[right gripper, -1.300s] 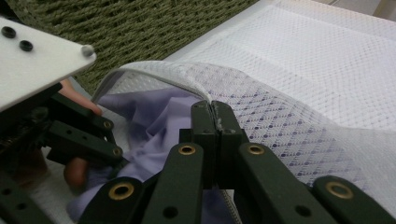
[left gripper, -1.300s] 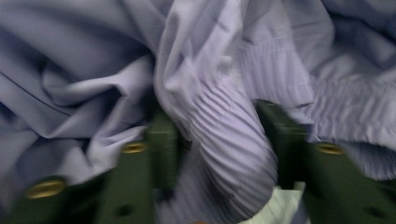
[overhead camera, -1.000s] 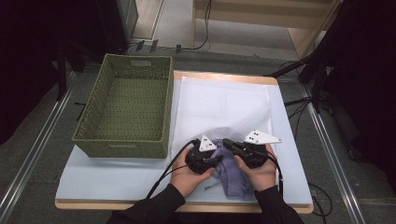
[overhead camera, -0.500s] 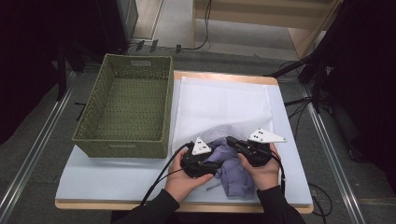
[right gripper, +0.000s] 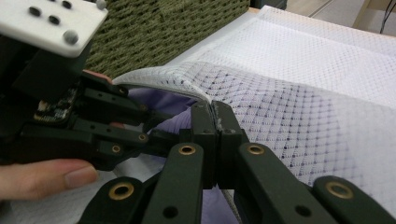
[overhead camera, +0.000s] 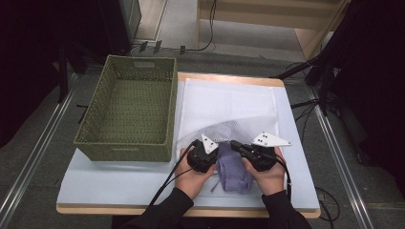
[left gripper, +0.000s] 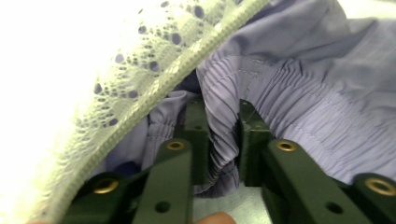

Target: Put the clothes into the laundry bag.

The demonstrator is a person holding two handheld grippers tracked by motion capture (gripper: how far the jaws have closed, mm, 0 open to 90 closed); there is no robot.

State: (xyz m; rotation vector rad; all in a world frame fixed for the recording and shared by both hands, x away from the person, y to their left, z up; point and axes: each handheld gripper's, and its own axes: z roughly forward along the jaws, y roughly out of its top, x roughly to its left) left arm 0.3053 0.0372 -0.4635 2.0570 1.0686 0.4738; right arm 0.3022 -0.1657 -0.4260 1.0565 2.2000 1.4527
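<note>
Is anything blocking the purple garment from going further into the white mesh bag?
Nothing visible does. The right hand-held gripper pinches the mesh bag rim, lifting its mouth open, while the left hand-held gripper grips the purple garment right at that opening.

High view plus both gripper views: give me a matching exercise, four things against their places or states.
Things:
1. green woven basket
2. lilac cloth garment
3. white mesh laundry bag
4. right hand-held gripper

States:
A. jaws shut on the bag's edge
B. empty, at the table's left
C. gathered waistband between the left hand-held gripper's jaws
D. lies flat on the table, its near edge lifted

Pairs: 1-B, 2-C, 3-D, 4-A
</note>
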